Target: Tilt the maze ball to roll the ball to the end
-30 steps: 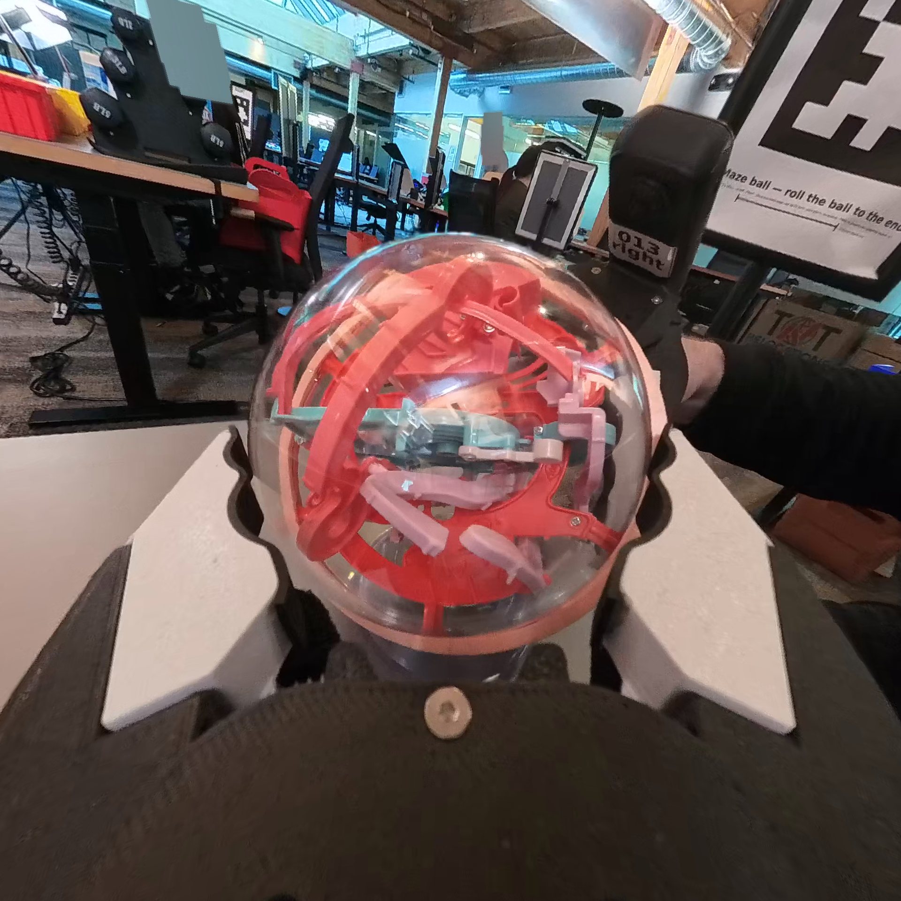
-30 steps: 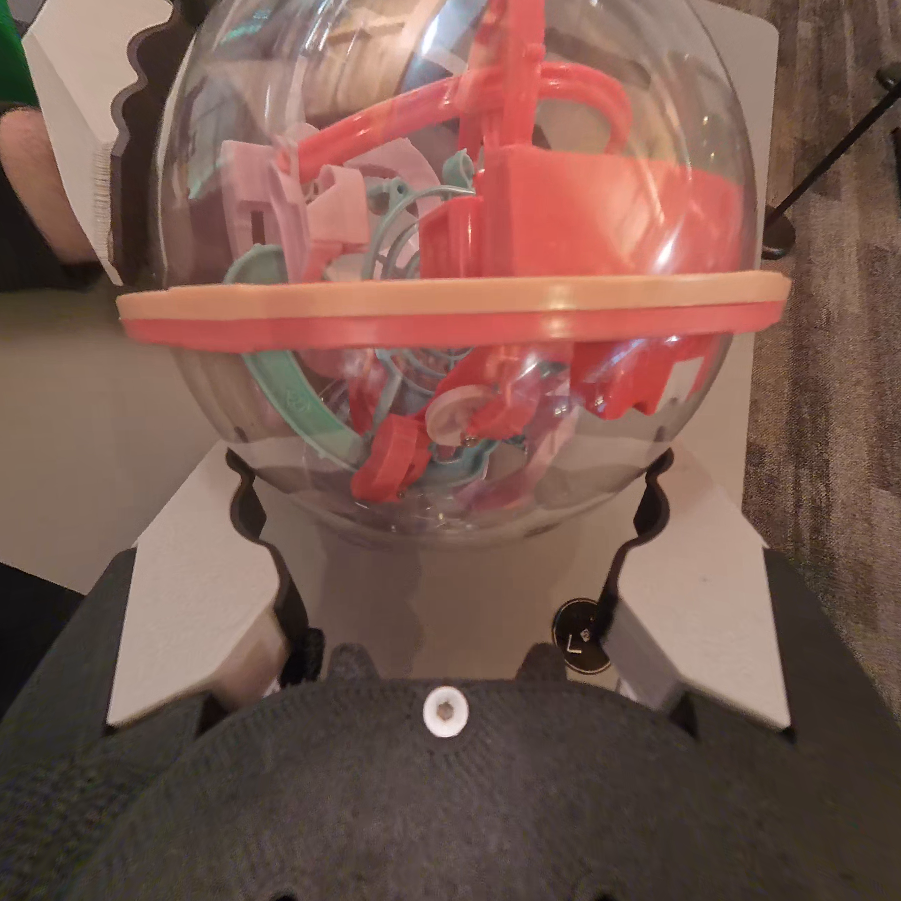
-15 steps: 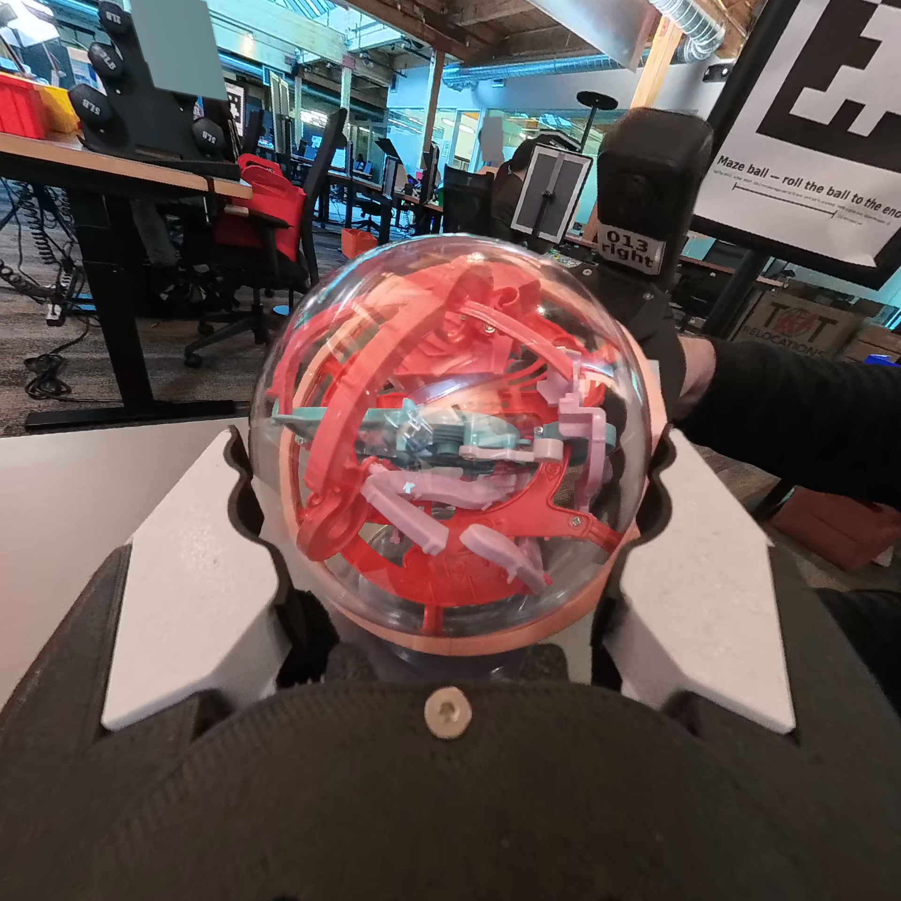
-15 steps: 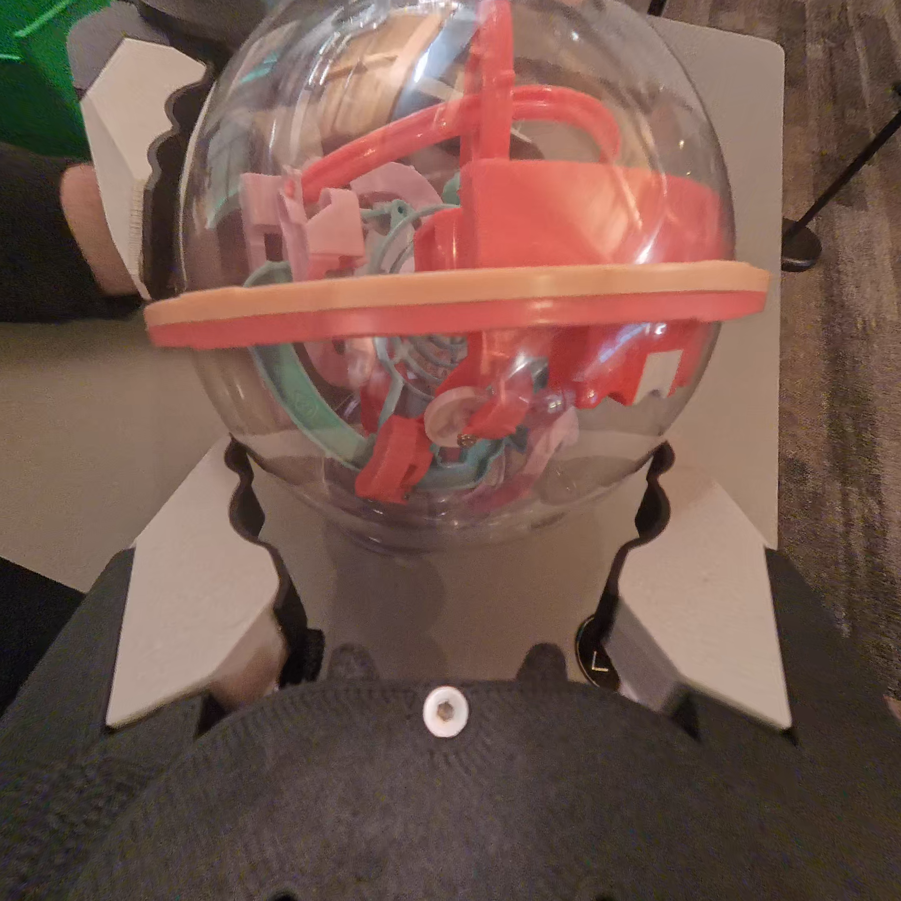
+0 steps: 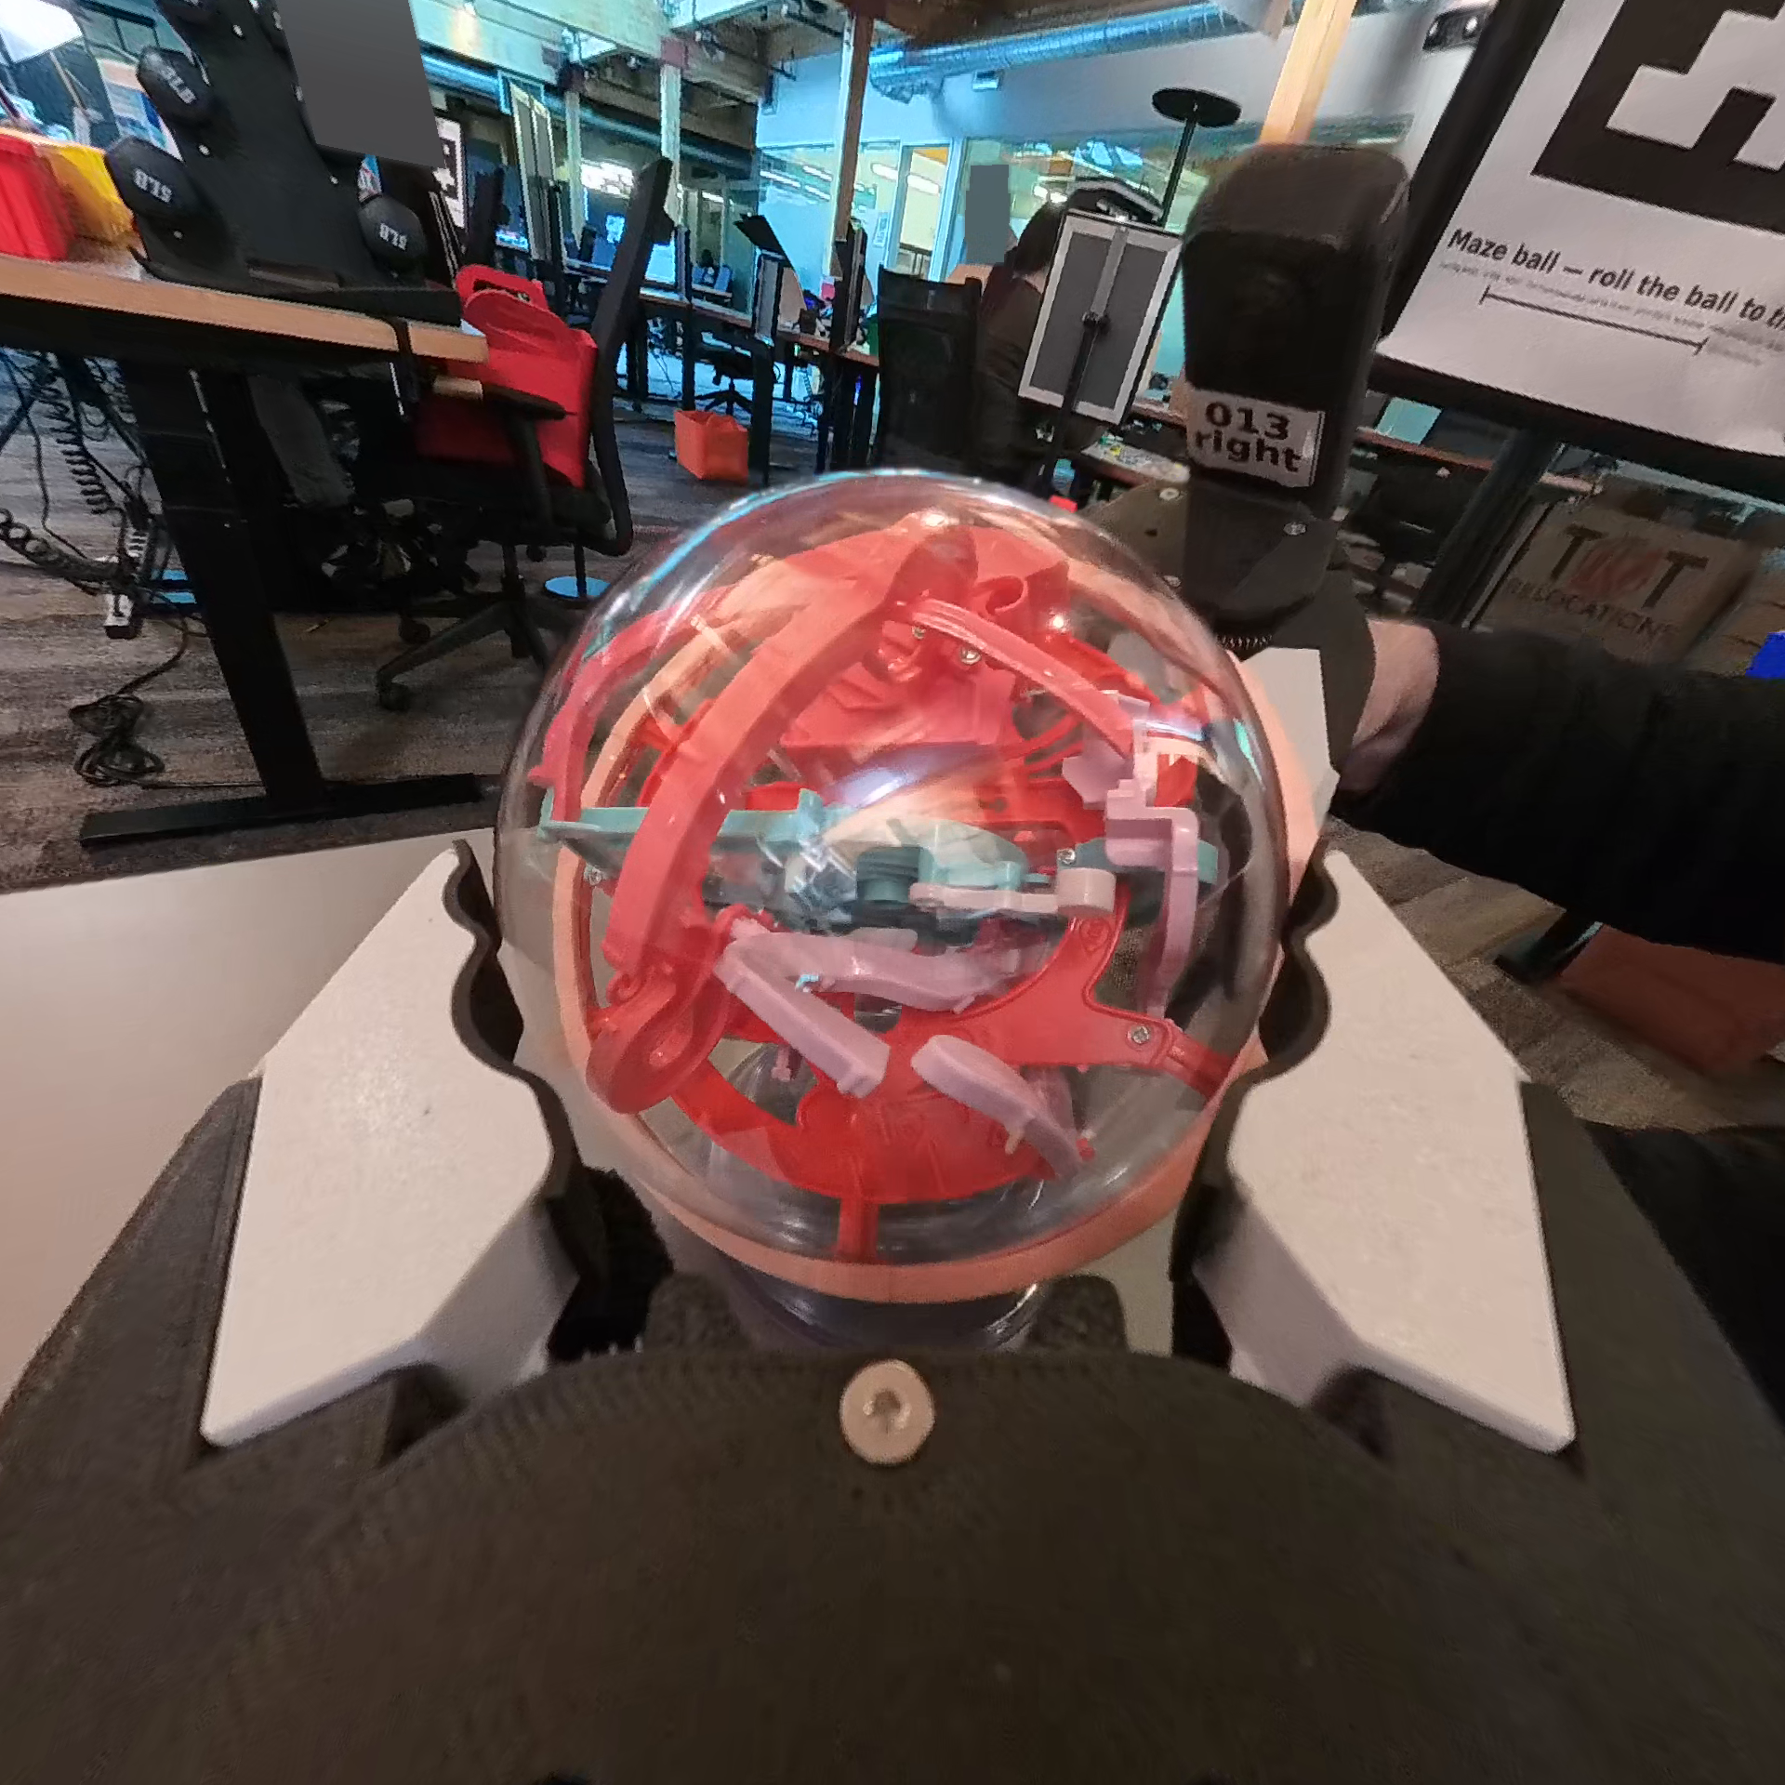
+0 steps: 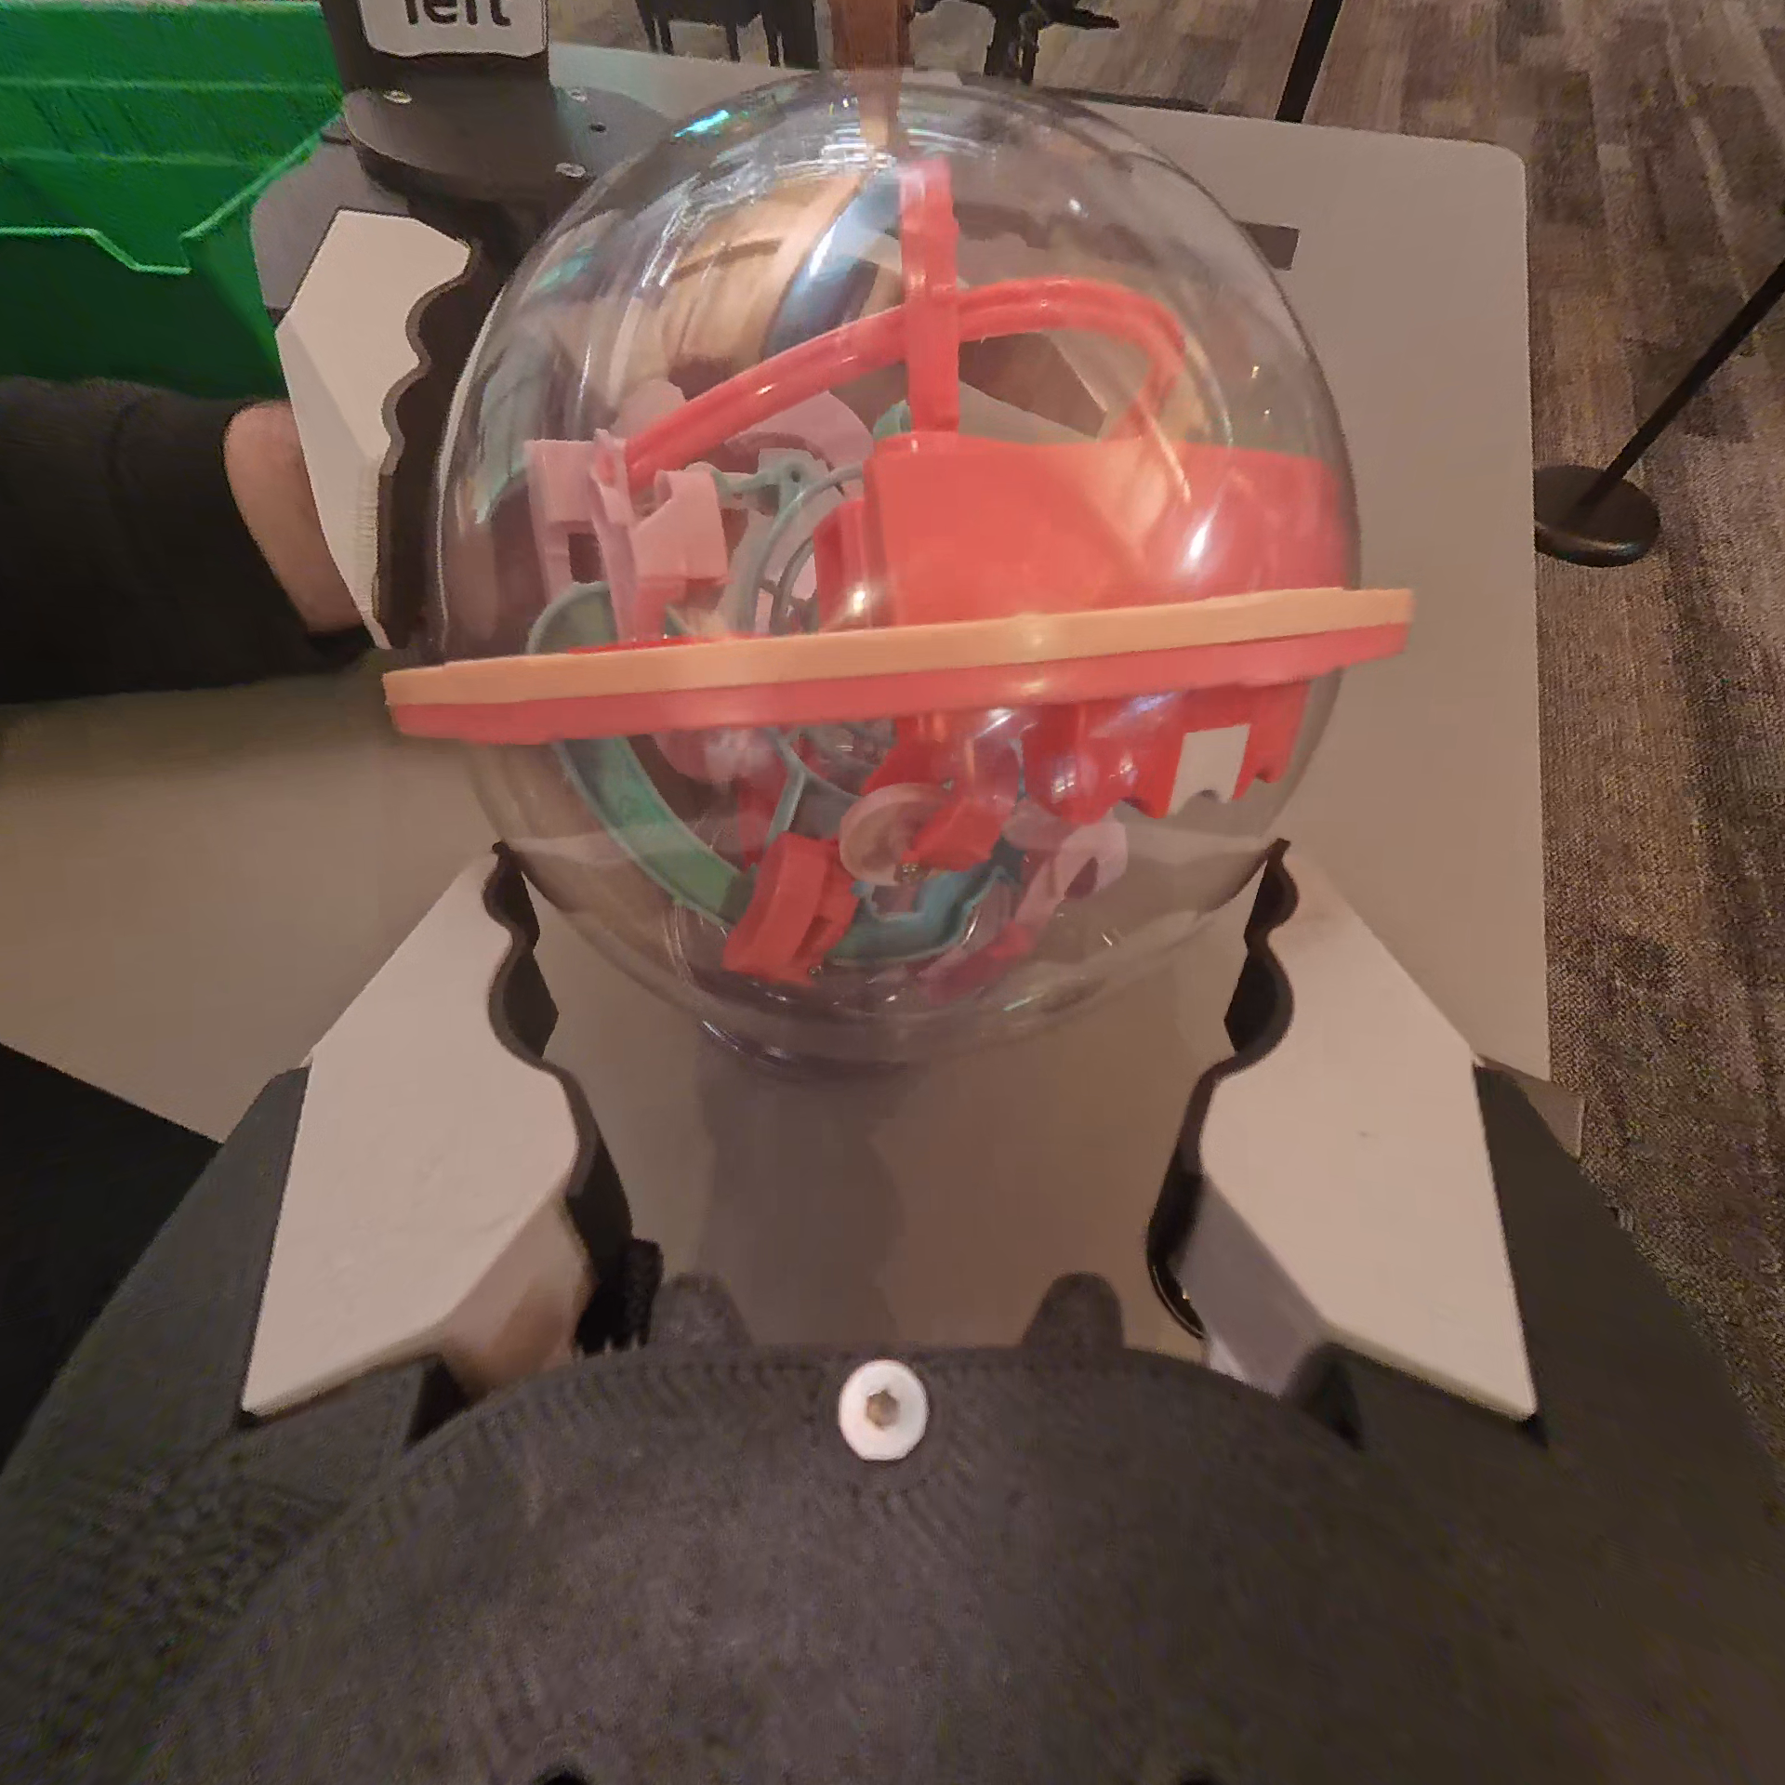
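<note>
The clear plastic maze ball with red, pink and teal tracks [image 5: 893, 889] fills the frame centre in the left wrist view, pinched between the 2 white fingers [image 5: 386, 1159] of the left claw [image 5: 893, 918]. In the right wrist view, the right claw [image 6: 884, 898] is spread, its fingertips flanking the sphere's lower part above the white surface [image 6: 193, 869]; contact cannot be confirmed. A green bin [image 6: 126, 193] occupies the upper left.
</note>
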The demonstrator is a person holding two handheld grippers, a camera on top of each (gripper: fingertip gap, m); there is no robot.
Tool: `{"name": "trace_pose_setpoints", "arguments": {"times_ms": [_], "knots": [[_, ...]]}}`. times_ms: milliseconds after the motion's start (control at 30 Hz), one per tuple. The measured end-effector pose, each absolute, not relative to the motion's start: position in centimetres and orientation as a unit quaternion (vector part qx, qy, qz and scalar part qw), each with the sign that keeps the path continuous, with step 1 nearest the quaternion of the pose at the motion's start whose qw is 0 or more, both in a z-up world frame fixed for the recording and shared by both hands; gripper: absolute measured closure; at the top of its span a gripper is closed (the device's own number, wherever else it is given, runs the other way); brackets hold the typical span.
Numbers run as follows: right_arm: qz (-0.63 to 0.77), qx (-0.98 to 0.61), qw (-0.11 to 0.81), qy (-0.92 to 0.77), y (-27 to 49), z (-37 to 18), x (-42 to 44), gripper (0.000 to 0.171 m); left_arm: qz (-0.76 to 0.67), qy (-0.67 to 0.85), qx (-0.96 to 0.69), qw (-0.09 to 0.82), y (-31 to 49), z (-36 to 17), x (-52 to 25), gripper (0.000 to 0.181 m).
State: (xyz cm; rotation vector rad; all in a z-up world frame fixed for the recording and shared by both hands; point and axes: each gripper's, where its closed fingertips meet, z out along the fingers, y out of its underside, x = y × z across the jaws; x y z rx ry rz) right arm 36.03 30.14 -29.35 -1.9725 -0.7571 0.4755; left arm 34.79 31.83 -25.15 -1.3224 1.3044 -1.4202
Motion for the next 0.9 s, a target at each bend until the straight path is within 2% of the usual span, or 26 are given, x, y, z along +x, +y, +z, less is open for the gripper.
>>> {"name": "trace_pose_setpoints", "arguments": {"times_ms": [333,500,900], "knots": [[0.182,-0.799,0.486,-0.304,30.0,-29.8,36.3,0.031,-0.539,0.539,-0.537,0.361,31.7,-26.0,34.9,0.027],[0.169,-0.809,0.474,-0.302,29.7,-30.7,36.7,0.039,-0.543,0.542,-0.54,0.346,31.8,-26.9,34.6,0.028],[0.185,-0.818,0.452,-0.304,28.9,-30.7,36.7,0.04,-0.549,0.538,-0.538,0.347,31.9,-26.9,34.6,0.028]]}}
